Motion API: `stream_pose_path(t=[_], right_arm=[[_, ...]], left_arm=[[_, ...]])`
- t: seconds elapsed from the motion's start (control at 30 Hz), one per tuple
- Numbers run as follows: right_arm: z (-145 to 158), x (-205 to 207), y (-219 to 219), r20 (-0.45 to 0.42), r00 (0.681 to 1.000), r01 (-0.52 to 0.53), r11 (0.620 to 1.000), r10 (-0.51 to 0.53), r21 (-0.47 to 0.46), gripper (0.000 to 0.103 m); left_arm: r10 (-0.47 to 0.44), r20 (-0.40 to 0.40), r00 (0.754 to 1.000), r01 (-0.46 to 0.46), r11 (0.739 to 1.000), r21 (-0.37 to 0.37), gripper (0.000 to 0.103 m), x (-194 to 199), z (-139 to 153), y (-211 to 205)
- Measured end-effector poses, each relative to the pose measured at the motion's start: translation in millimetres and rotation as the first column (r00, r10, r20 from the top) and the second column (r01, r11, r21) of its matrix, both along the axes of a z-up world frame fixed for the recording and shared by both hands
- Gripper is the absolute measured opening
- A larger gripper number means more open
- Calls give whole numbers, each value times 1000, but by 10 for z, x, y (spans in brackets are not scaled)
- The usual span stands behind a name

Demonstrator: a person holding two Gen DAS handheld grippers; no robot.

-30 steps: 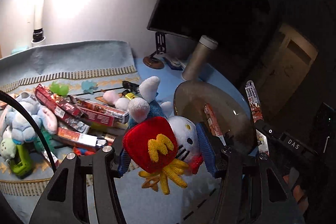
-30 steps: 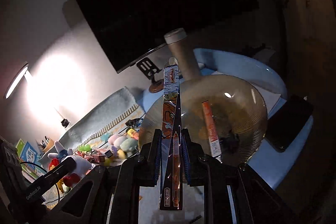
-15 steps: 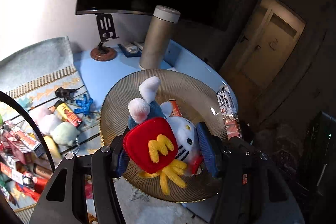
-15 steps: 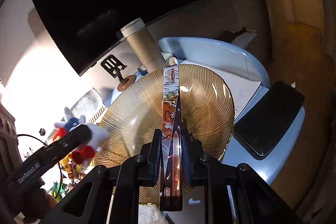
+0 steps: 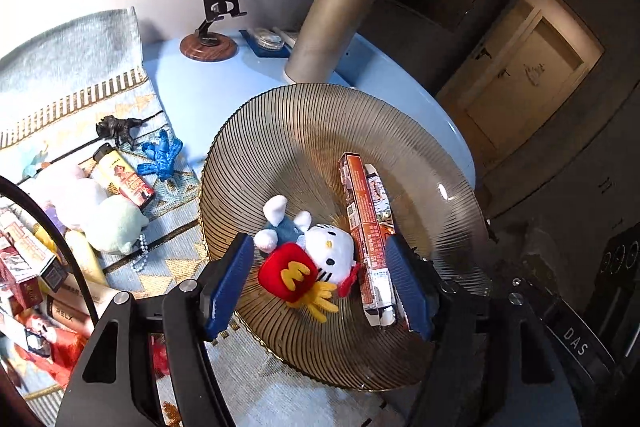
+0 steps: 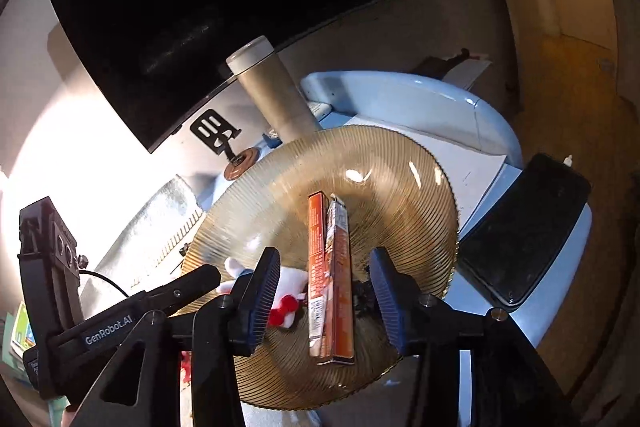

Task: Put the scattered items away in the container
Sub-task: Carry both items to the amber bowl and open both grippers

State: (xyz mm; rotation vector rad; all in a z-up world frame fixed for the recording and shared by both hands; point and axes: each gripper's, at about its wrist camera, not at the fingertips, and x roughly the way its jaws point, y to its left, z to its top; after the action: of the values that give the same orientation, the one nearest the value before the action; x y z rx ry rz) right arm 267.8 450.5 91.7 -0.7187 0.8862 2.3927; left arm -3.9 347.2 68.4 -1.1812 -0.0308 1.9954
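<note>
My left claw (image 5: 318, 285) is opening, its pads clear of the plush cat (image 5: 316, 259), which lies in the ribbed amber dish (image 5: 304, 131). My right claw (image 6: 324, 297) is also opening above the two long boxes (image 6: 330, 279) lying there. Both drops look done. Next I'd fetch the lighter (image 5: 124, 179) on the far-left cloth (image 5: 72, 67).

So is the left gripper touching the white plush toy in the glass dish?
Apart. The left wrist view shows the left gripper with opening jaws, and bare dish shows between each pad and the plush toy.
</note>
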Motion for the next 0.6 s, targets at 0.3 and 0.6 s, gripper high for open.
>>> stream_pose_path(t=[0.3,0.6], right_arm=[[140,-64,-286,-16,994,-108,994,108,-14,46],[422,-108,-787,-48,981,-184,981,187,56,65]], left_arm=[[-19,-40,999,20,999,29,67,198,241,-215],[148,-50,988,-142,983,115,67,348,433,-1154]])
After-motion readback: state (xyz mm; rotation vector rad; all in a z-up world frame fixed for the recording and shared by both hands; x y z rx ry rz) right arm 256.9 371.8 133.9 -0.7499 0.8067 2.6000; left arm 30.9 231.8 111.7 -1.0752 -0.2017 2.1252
